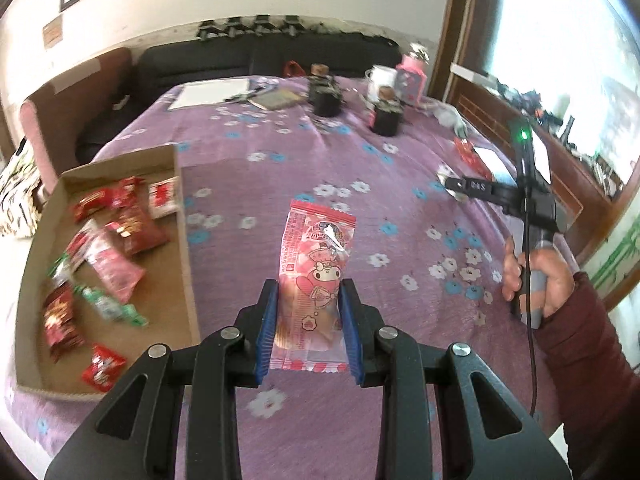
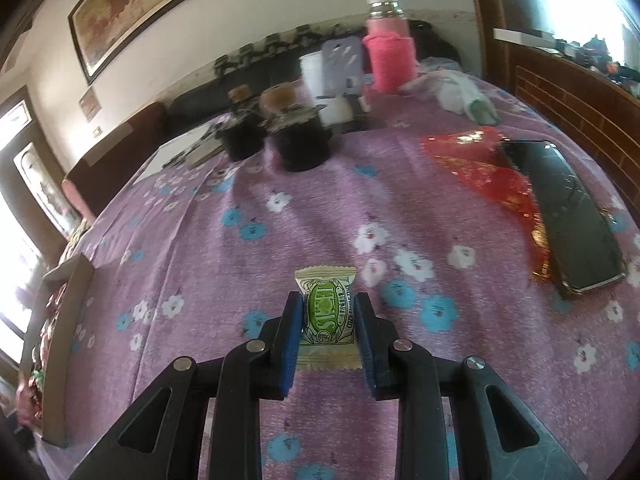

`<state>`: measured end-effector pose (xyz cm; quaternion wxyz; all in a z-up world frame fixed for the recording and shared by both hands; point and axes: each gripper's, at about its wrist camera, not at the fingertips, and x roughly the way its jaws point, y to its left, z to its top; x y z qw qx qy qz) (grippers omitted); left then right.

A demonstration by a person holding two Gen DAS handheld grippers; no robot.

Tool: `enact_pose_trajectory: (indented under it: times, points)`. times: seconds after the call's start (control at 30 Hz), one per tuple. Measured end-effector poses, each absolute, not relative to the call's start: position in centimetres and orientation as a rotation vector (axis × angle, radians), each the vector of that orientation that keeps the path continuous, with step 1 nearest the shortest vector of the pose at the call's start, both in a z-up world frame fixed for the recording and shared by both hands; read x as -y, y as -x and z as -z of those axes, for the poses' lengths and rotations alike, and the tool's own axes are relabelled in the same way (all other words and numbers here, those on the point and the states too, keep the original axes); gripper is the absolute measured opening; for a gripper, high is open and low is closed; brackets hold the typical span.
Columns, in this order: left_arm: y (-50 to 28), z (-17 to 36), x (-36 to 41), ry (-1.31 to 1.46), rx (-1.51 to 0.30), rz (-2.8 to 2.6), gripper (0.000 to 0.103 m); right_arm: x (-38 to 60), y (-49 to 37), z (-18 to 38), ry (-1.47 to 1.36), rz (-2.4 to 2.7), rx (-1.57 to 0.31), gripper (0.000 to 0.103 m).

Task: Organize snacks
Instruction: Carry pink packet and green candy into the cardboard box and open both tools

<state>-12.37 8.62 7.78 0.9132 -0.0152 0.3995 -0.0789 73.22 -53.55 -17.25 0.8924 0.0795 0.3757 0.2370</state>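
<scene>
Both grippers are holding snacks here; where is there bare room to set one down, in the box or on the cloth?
The cardboard box is crowded along its left side with red and green wrappers; bare cardboard shows near its right wall. The purple flowered cloth lies open between box and black jars. By the black phone and red wrapper, it is cluttered.

We see a tabletop (image 2: 320,220) under a purple cloth printed with white and blue flowers. Behind it runs a black leather sofa (image 1: 248,60) against a pale wall bearing a dark-framed painting (image 2: 132,4). Bright daylight floods a brown-framed window (image 1: 560,20).
</scene>
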Motion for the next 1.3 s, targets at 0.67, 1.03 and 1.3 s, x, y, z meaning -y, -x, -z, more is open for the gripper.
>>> enact_pose_trajectory:
  times: [0.67, 1.03, 1.3]
  points:
    - [16.1, -7.8, -13.9, 0.129, -0.789, 0.106, 0.028, 51.8, -65.2, 15.9, -0.048, -0.542, -0.761, 0.027]
    - [16.4, -7.7, -14.5, 0.145, -0.793, 0.102, 0.028, 47.8, -61.0, 13.5, -0.033, -0.684, -0.730, 0.027]
    - [16.6, -8.3, -18.7, 0.200, -0.771, 0.048, 0.028, 43.3, -58.3, 11.8, 0.007, -0.792, -0.718, 0.027]
